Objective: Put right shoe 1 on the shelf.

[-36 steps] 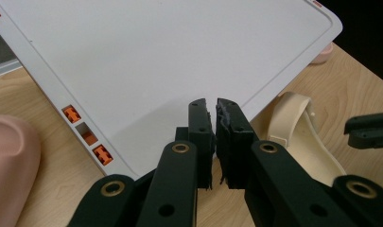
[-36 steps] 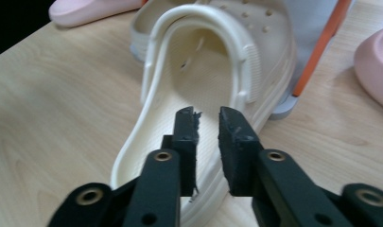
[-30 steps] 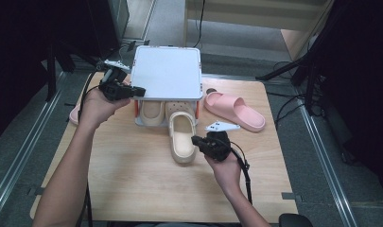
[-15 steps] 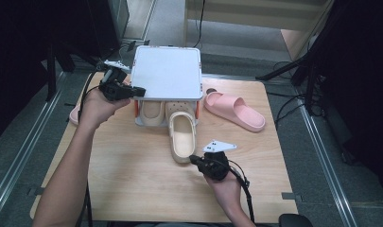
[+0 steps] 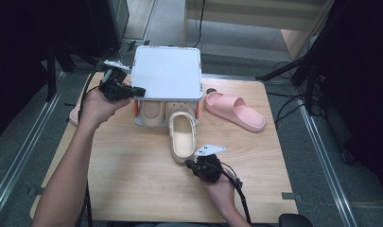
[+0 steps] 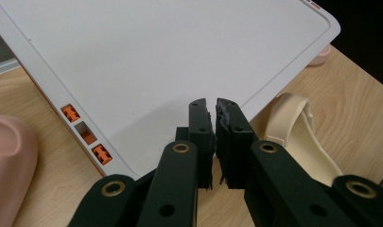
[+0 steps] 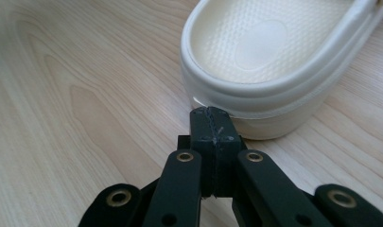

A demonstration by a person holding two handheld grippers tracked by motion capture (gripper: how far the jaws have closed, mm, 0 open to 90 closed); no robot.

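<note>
**Cream clog at rack, two grippers**

High view. Wooden table (image 5: 132, 189) bears a white rack (image 5: 166, 72) with a flat top and orange fittings. Cream clog (image 5: 181, 136) lies toe-in at the rack's front, its heel out on the table; a second cream shoe (image 5: 151, 111) sits under the top, mostly hidden. Pink slide (image 5: 234, 109) lies to the right of the rack, apart from it. Another pink shoe (image 5: 74, 115) at the table's left edge is largely covered by the forearm. Left gripper (image 5: 134, 91) is at the rack top's near left corner; whether it touches cannot be told from here. Right gripper (image 5: 187, 164) is low on the table just beside the clog's heel; its jaws are too small to read.

Left gripper view. Jaws nearly closed, a thin slit between the pads, tips (image 6: 213, 106) over the rack top's (image 6: 156, 52) edge. Nothing is seen clamped; contact with the edge is unclear. The clog (image 6: 298, 137) is at right, part hidden by the rack. Pink shoe (image 6: 9, 165) is cut off at left.

Right gripper view. Jaws fully closed, pad to pad, empty. Tips (image 7: 211, 111) stand at the clog's (image 7: 269, 56) heel wall, at or just short of touching. The clog's front is cut off at the frame top.
</note>
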